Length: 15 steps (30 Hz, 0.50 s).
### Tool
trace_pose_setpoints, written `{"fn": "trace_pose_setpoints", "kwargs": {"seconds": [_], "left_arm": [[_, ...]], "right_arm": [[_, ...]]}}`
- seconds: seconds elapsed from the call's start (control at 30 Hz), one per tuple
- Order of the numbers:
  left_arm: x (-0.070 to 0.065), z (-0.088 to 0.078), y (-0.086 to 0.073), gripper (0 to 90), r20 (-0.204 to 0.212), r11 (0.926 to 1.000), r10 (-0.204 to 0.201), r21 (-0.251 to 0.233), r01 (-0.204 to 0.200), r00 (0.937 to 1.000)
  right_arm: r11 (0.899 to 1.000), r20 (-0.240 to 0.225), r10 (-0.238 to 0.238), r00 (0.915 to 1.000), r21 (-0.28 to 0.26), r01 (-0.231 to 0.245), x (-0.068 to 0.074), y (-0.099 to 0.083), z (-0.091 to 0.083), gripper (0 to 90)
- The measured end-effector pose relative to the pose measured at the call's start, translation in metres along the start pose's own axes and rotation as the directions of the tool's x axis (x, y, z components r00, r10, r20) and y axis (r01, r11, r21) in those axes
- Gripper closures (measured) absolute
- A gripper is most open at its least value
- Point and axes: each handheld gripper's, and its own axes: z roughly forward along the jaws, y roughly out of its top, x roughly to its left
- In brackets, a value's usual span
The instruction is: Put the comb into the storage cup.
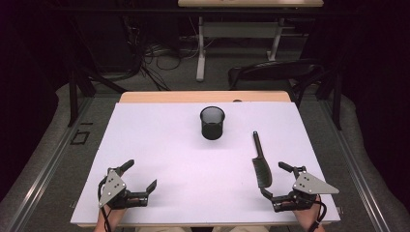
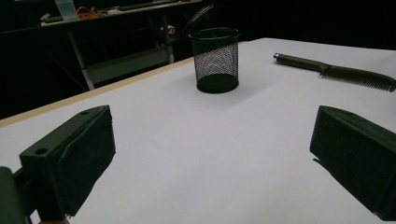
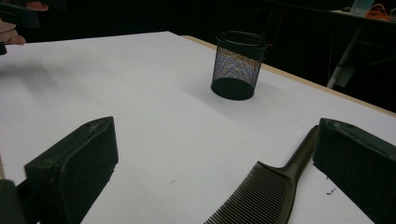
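Note:
A black mesh cup (image 1: 212,123) stands upright at the middle of the white table (image 1: 159,145), towards the far side. A dark comb (image 1: 261,164) lies flat to its right, handle pointing away. My right gripper (image 1: 275,180) rests at the near right, open, and the comb's (image 3: 266,196) toothed end lies between its jaws, close to the right-hand one, with no pad pressing on it. My left gripper (image 1: 140,176) sits at the near left, open, with bare table between its jaws. From the left gripper (image 2: 212,135) I see the cup (image 2: 215,60) ahead and the comb (image 2: 341,72) far right.
The table's wooden far edge (image 1: 203,96) borders a dark floor with a desk frame (image 1: 200,53), cables and a black chair (image 1: 275,72). In the right gripper view (image 3: 215,140) the cup (image 3: 238,65) stands ahead and the other hand (image 3: 11,28) shows at top left.

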Motion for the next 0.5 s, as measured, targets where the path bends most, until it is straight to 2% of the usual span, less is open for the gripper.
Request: {"fn": "trace_pose_setpoints", "kwargs": {"seconds": [0.3, 0.5], "left_arm": [[0.0015, 0.0006, -0.0002, 0.0, -0.001, 1.0000, -0.007, 0.001, 0.007, 1.0000], [0.0011, 0.0010, -0.0001, 0.0, -0.001, 1.0000, -0.008, 0.001, 0.008, 1.0000]], "right_arm": [[1.000, 0.006, -0.001, 1.0000, 0.003, 0.001, -0.0008, -0.0004, 0.0010, 0.0], [1.000, -0.003, 0.003, 1.0000, 0.030, -0.003, 0.0003, 0.0006, 0.0065, 0.0]]}}
